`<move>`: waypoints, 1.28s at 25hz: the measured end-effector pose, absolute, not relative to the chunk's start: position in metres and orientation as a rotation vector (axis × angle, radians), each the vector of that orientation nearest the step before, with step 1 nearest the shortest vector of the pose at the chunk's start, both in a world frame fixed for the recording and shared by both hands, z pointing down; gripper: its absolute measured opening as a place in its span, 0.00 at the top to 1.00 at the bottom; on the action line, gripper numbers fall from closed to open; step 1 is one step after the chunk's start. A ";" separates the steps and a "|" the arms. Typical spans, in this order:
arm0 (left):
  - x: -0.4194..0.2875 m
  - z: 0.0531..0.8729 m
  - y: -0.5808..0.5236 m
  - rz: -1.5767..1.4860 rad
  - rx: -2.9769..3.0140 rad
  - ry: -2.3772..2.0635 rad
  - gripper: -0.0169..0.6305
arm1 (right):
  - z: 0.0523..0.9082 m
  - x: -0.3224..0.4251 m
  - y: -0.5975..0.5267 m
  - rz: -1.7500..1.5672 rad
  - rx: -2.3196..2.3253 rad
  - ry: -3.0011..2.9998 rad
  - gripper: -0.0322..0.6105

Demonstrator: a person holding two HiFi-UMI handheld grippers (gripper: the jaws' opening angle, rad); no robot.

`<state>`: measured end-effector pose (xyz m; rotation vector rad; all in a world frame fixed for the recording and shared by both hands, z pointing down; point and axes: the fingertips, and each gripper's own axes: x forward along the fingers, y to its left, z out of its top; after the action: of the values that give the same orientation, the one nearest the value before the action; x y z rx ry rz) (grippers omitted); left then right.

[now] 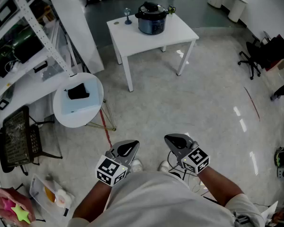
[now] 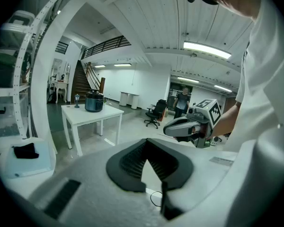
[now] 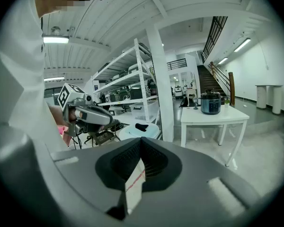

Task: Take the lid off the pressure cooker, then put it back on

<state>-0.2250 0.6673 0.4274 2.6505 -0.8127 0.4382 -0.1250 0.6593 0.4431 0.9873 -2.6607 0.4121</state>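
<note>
The dark pressure cooker (image 1: 152, 19) stands with its lid on at the back of a white table (image 1: 180, 32), far across the floor from me. It shows small in the left gripper view (image 2: 94, 101) and in the right gripper view (image 3: 210, 102). My left gripper (image 1: 128, 148) and right gripper (image 1: 174, 140) are held side by side close to my body, both pointing toward the table. The left gripper's (image 2: 146, 140) jaws meet at their tips with nothing between them. On the right gripper (image 3: 141, 139) the jaws also meet, and they too hold nothing.
A small goblet (image 1: 127, 16) and a little green plant (image 1: 171, 9) stand beside the cooker. A round white side table (image 1: 85, 112) with a black item sits at the left by a shelving rack (image 1: 23, 37). An office chair (image 1: 252, 56) is at the right. Open floor lies ahead.
</note>
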 end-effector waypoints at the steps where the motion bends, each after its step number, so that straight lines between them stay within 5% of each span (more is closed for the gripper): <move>1: -0.228 0.428 0.666 0.437 2.653 -0.810 0.96 | 0.443 -0.129 0.658 0.410 0.988 -2.660 0.93; 15: -0.276 0.432 0.649 0.408 2.693 -0.732 0.96 | 0.443 -0.172 0.651 0.400 1.064 -2.653 0.93; 23: -0.261 0.414 0.584 0.332 2.767 -0.697 0.56 | 0.449 -0.168 0.625 0.410 1.013 -2.669 0.93; 32: -0.209 0.371 0.431 0.270 2.839 -0.723 0.45 | 0.457 -0.125 0.518 0.422 0.928 -2.724 0.93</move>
<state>-0.2091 0.4310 0.3710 2.8392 -0.7227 0.2695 -0.1246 0.5181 0.4571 0.9284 -2.7243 0.4221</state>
